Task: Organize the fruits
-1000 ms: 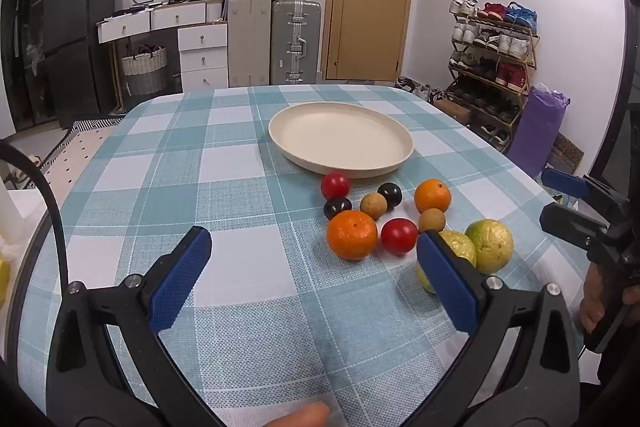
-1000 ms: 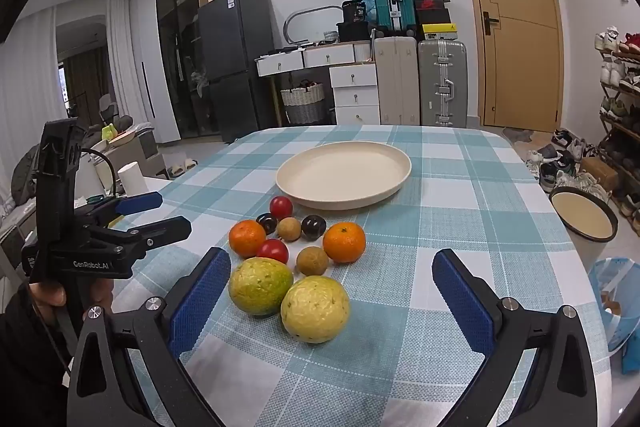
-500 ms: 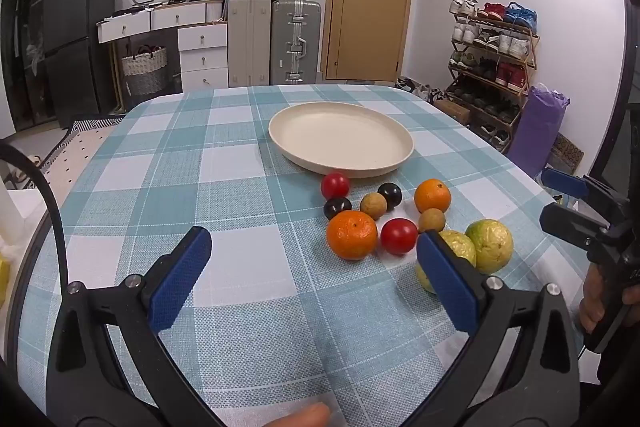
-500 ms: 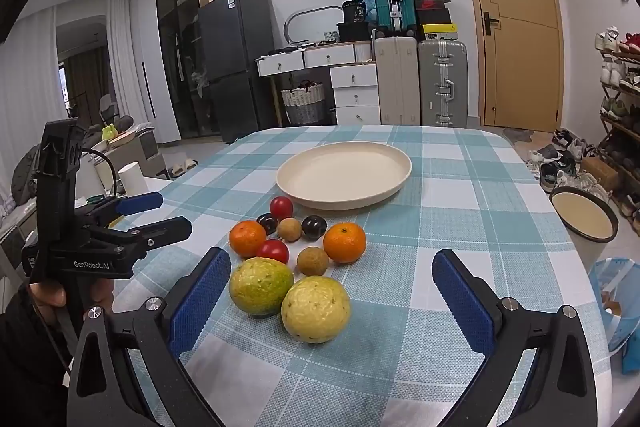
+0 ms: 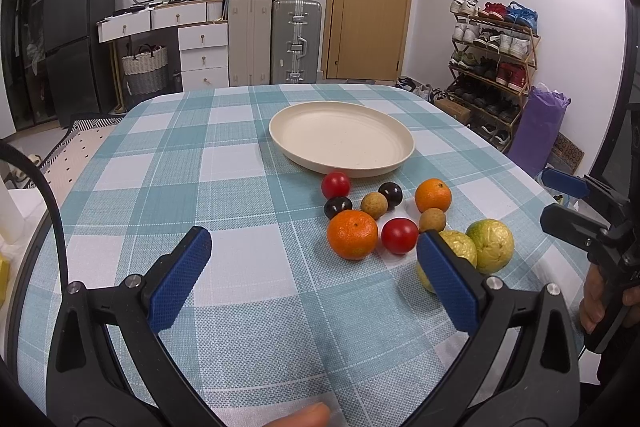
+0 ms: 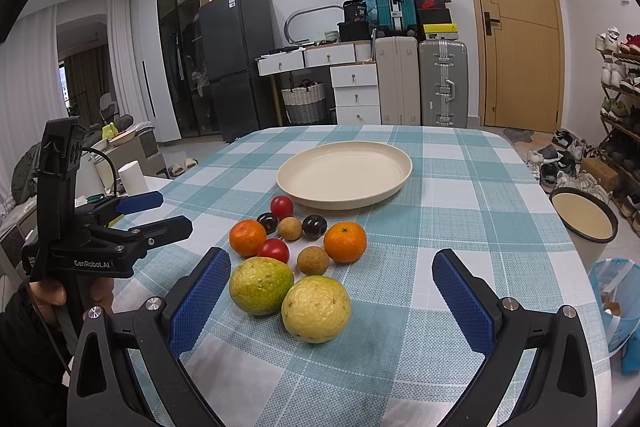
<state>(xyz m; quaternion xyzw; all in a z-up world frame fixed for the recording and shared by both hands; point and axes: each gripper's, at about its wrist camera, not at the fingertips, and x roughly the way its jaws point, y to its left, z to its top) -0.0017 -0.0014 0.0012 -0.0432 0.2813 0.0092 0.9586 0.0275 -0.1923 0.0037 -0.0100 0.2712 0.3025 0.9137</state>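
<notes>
- Nothing has shifted since the earlier frames: fruits, plate and both grippers sit as before.
- Fruit cluster lies on the checked tablecloth [image 5: 240, 195], ahead of both sets of jaws: two oranges [image 6: 345, 241], two red tomatoes [image 6: 273, 250], two dark plums [image 6: 314, 226], two tan longans [image 6: 313, 260], two yellow-green guavas [image 6: 316, 308].
- Guavas sit nearest the right gripper [image 6: 332, 297], the yellower one just ahead of the gap between its jaws, the greener one [image 6: 261, 284] beside its left jaw.
- Right gripper: jaws spread wide, holding nothing.
- Left gripper [image 5: 316, 275]: jaws wide apart, holding nothing; its right pad [image 5: 448, 287] overlaps one guava in view. Nearest orange [image 5: 352, 234] lies ahead, between the jaws.
- Cream plate [image 5: 304, 155] is bare, just beyond the cluster, straight ahead.
- Beyond the table: suitcases [image 6: 443, 83], door [image 6: 516, 27].
</notes>
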